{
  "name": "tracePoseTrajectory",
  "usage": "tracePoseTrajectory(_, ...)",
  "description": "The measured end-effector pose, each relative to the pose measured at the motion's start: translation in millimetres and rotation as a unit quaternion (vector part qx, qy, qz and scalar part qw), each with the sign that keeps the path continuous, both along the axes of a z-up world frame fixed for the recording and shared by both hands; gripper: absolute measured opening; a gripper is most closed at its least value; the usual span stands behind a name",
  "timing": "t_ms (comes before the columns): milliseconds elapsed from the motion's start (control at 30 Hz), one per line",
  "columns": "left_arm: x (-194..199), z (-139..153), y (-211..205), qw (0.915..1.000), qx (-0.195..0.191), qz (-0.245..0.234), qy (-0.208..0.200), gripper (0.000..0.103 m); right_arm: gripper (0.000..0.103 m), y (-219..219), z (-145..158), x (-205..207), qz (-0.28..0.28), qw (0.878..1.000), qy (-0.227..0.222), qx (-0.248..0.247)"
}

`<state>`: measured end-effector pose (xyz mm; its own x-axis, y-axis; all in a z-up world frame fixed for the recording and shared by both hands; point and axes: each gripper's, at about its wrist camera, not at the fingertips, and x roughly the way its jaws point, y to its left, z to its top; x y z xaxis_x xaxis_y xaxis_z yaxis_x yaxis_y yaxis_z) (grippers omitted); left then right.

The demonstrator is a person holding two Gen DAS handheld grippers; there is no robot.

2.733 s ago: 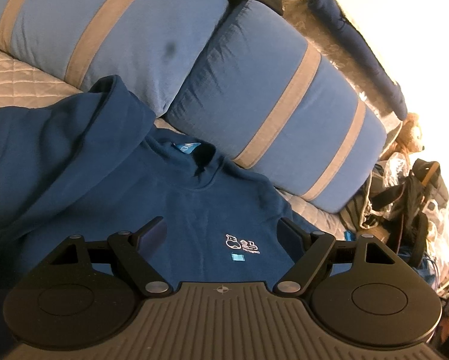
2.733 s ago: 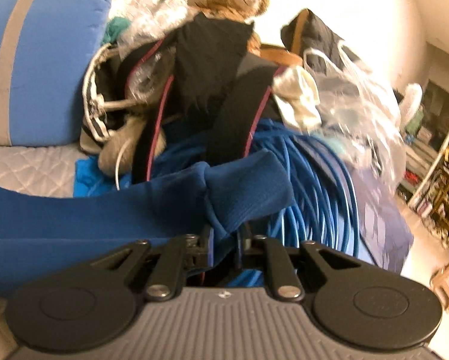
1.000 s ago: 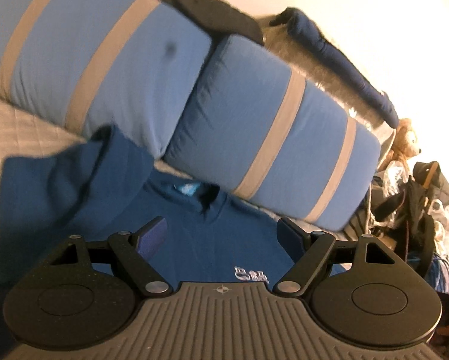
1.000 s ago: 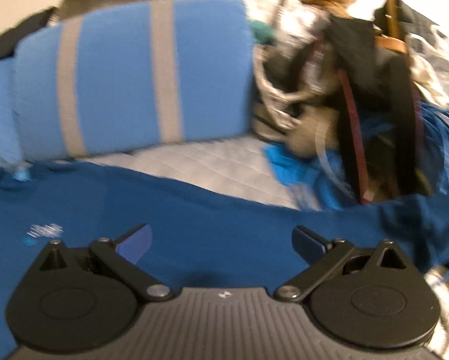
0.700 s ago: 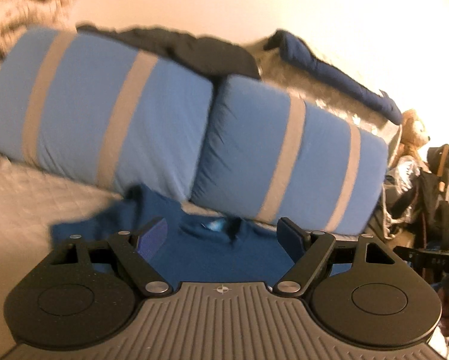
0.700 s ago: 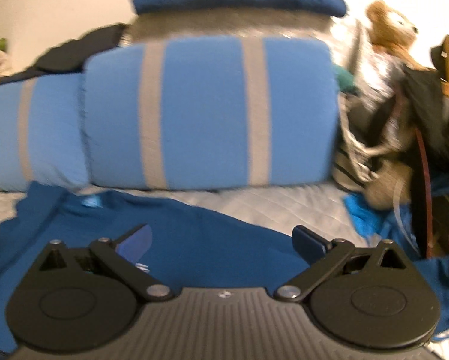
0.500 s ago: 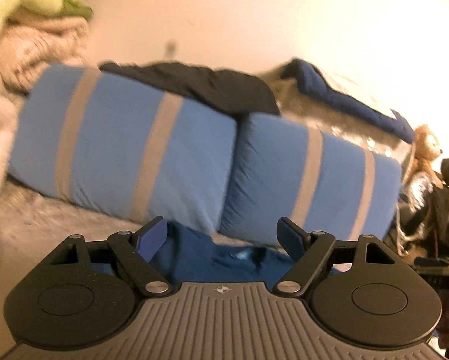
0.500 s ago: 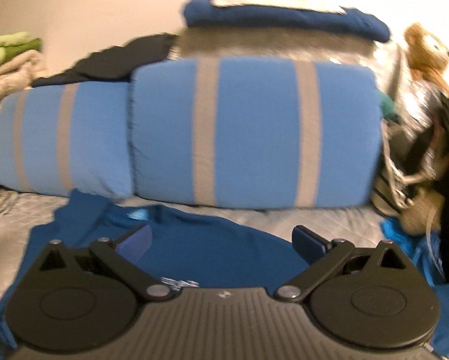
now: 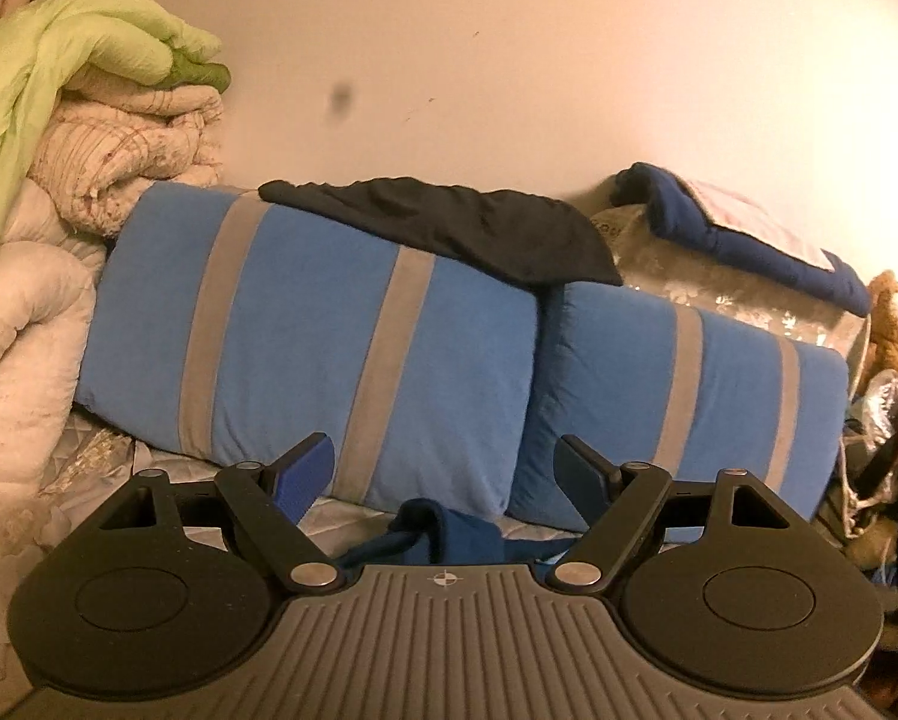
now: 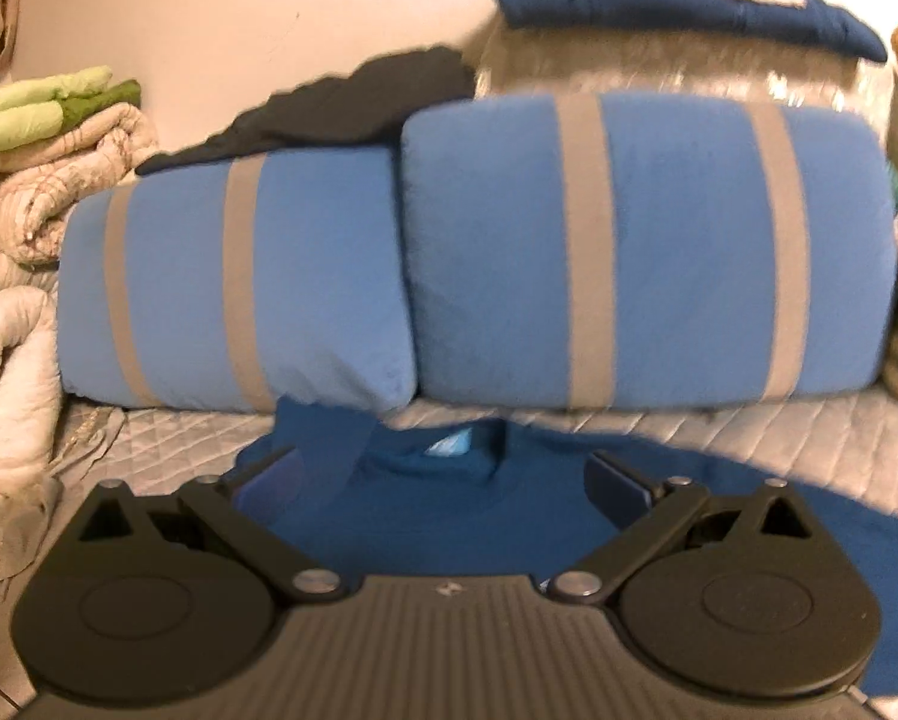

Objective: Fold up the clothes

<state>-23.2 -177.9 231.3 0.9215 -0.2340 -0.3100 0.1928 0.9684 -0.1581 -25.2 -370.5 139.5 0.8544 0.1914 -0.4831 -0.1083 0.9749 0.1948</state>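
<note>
Item: dark blue long-sleeved sweatshirt (image 10: 466, 516), lying front-up on the grey quilted bed cover (image 10: 748, 432), neck w/ pale label toward the pillows at the head edge; L-side sleeve looks already turned in over the body near the collar, R-side sleeve spread out toward the bed's R edge. Left gripper (image 9: 443, 474): released, jaws wide, nothing held, raised and aimed at the pillows; only a bunched fold of the sweatshirt shows low betw. its fingers. Right gripper (image 10: 443, 480): released, jaws wide, nothing held, over the chest below the collar. Step in hand (judged): re-grasp for next fold. To do well: lower both, take the R sleeve by cuff and by shoulder seam, pinch one layer only, carry it flat across the chest to match the L side, smooth before letting go; view is blurred, so exact hem edges can't be told. Surface: soft, quilted, will give under pressure; cloth prob. drags rather than slides. Room, L to R: pale green folded bedding (image 9: 89, 54) atop cream quilted comforters (image 9: 119, 162) at the L head corner; two light blue pillows w/ grey stripes (image 9: 305, 348) along the head edge; black garment (image 9: 449, 222) draped over the L pillow; navy folded blanket (image 9: 736, 234) on a clear plastic-wrapped bundle (image 9: 718, 294) behind the R pillow; brown teddy bear (image 9: 892, 324) and dark bags at far R; plain cream wall (image 9: 508, 60) behind.
</note>
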Motion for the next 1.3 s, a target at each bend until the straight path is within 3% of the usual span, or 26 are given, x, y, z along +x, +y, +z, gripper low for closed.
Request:
tracePoseTrajectory(200, 16.5, -25.0, 9.3, 0.9999, -0.003, -0.014, 0.008, 0.080, 0.103, 21.3, -39.8, 15.4, -0.012, 0.999, 0.035, 0.028)
tracePoseTrajectory(300, 32.5, -45.5, 5.5, 0.9991, -0.005, -0.030, 0.031, 0.080, 0.103, 18.3, -55.7, 19.9, -0.029, 0.998, 0.045, 0.045)
tracePoseTrajectory(500, 68.2, -92.9, -5.1, 0.9939, -0.021, -0.068, 0.085, 0.079, 0.103, 8.8, -89.2, 17.1, -0.038, 0.998, 0.031, 0.033)
tracePoseTrajectory(633, 91.4, -121.3, -13.6, 0.9887, -0.026, -0.093, 0.115, 0.069, 0.103, 1.5, -108.7, 30.7, -0.037, 0.995, 0.090, 0.035)
tracePoseTrajectory(867, 126.2, -146.8, -27.1, 0.9840, -0.030, -0.118, 0.130, 0.067, 0.103, -1.3, -120.1, 36.5, -0.031, 0.991, 0.121, 0.056)
tracePoseTrajectory(1100, 150.7, -161.1, -38.3, 0.9824, -0.011, -0.121, 0.142, 0.066, 0.103, 2.3, -118.8, 37.2, -0.015, 0.990, 0.124, 0.067)
tracePoseTrajectory(1300, 168.2, -168.1, -36.7, 0.9809, -0.017, -0.113, 0.158, 0.056, 0.103, -2.7, -122.4, 41.6, -0.017, 0.986, 0.143, 0.087)
